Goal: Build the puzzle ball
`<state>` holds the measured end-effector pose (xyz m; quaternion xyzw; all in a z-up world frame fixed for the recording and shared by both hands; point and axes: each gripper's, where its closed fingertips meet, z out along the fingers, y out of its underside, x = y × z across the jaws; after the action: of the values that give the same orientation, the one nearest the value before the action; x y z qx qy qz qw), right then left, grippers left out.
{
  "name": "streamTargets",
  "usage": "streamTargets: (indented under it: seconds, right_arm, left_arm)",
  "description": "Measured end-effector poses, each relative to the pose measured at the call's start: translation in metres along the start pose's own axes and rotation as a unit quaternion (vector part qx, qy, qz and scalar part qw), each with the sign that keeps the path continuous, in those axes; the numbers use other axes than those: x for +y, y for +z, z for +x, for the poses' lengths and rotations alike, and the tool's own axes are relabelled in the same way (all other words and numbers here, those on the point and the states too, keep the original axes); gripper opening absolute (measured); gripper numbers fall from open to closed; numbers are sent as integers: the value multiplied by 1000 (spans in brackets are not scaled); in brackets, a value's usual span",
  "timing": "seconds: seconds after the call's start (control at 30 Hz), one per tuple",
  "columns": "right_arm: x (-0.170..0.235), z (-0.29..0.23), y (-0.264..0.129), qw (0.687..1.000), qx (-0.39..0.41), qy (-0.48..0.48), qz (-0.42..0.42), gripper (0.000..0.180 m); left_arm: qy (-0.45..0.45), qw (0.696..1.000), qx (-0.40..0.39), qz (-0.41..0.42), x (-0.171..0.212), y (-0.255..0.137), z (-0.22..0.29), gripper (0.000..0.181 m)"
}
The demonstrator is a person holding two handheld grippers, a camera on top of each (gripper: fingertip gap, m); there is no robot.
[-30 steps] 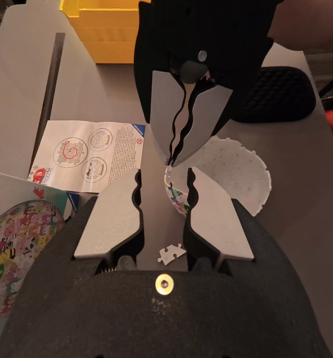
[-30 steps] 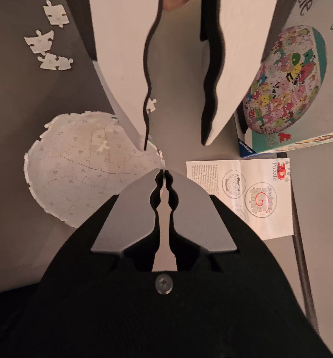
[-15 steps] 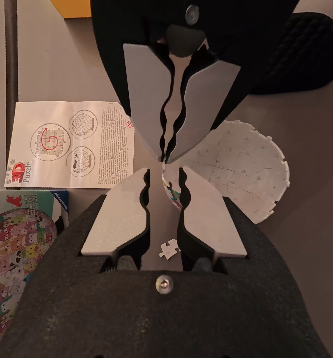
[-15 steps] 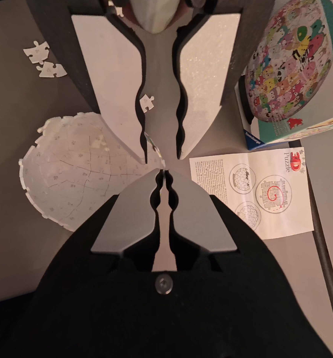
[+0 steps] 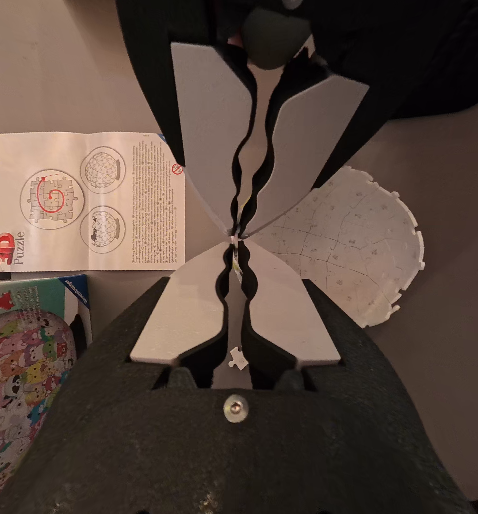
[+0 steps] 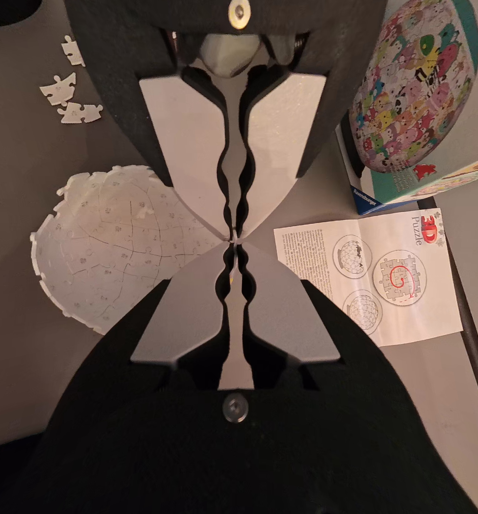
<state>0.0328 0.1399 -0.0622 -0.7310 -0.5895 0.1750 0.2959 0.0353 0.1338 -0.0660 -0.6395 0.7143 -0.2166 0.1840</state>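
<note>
The half-built puzzle ball (image 5: 343, 250) is a white bowl-shaped shell lying on the grey table, its numbered inside facing me; it also shows in the right wrist view (image 6: 107, 250). My left gripper (image 5: 234, 246) is shut on the shell's near rim, where a sliver of the coloured outside shows between the fingers. My right gripper (image 5: 236, 229) comes from the opposite side, tip to tip with the left, and is shut on the same stretch of rim. In the right wrist view my right gripper (image 6: 233, 247) is below and my left gripper (image 6: 233, 232) above. What lies exactly between the tips is hidden.
A loose white piece (image 5: 239, 361) lies under my left gripper. Three more loose pieces (image 6: 62, 89) lie beyond the shell. The instruction leaflet (image 5: 87, 200) and the puzzle box (image 5: 23, 361) lie on the other side. A black padded thing (image 5: 454, 55) lies behind the right gripper. The grippers are tip to tip, or close to it. Both grippers' tips are roughly 15 centimeters from the loose white piece (image 5: 239, 361).
My left gripper has moved forward and closed its jaws on the shell's rim, meeting the right gripper tip to tip. The right gripper has stayed shut on the rim.
</note>
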Motion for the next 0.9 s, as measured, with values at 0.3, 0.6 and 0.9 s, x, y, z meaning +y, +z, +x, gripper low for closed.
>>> streamTargets:
  seconds: [0.3,0.6,0.9]
  right_arm:
    - [0,0,-1,1000,-4,-3,15,3]
    - [-1,4,-7,1000,5,6,20,27]
    - [-1,17,-23,993,29,115,-5,43]
  left_arm:
    - [-3,1000,-3,-17,6,5,-2,10]
    - [9,1000,-7,-27,7,7,-2,2]
    - [11,999,-29,-23,7,7,-4,2]
